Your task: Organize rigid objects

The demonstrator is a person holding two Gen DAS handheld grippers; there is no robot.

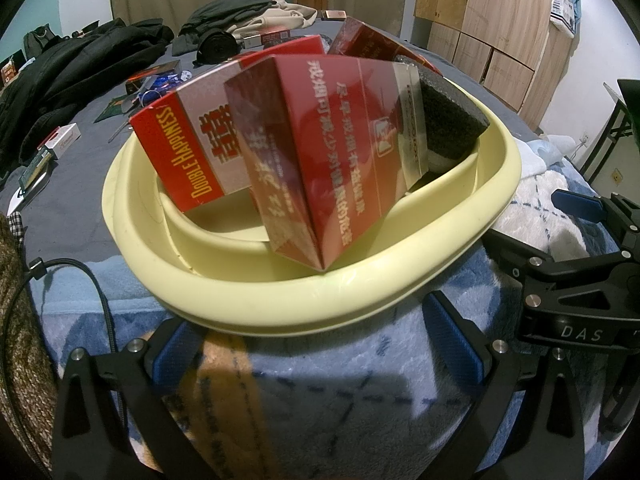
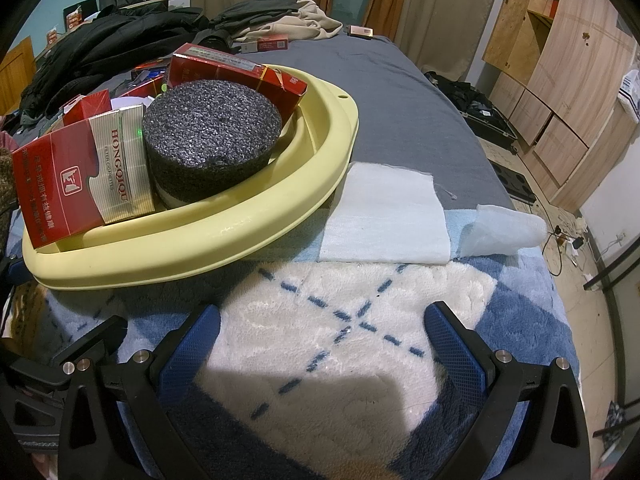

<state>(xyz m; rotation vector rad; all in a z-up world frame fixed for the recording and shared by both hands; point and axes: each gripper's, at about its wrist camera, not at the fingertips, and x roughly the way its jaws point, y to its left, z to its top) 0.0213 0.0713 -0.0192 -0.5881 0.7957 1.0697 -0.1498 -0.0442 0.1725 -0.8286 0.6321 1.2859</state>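
Just ahead of the left gripper (image 1: 316, 344): pale yellow basin (image 1: 360, 300) on a fleecy blue-and-white blanket (image 2: 344, 344) spread over a bed. Jaws wide apart, holding nothing, blue pads (image 1: 452, 340) short of the basin rim. Inside the basin, leaning toward the gripper, a red Hongqiqu carton (image 1: 332, 152); behind it to the left, a red Double Happiness carton (image 1: 180, 148); to the right, a dark round foam block (image 1: 448, 112); at the far side, another red carton (image 2: 240, 72).

Right gripper (image 2: 324, 344) likewise spread wide and empty, hovering over the blanket with the basin ahead to its left. Straight ahead, beside the basin, a flat white foam sheet (image 2: 384, 216); further right, a rolled white foam piece (image 2: 504, 228). Beyond, dark clothes (image 2: 120, 36) heaped on the grey bed sheet (image 2: 400, 108).
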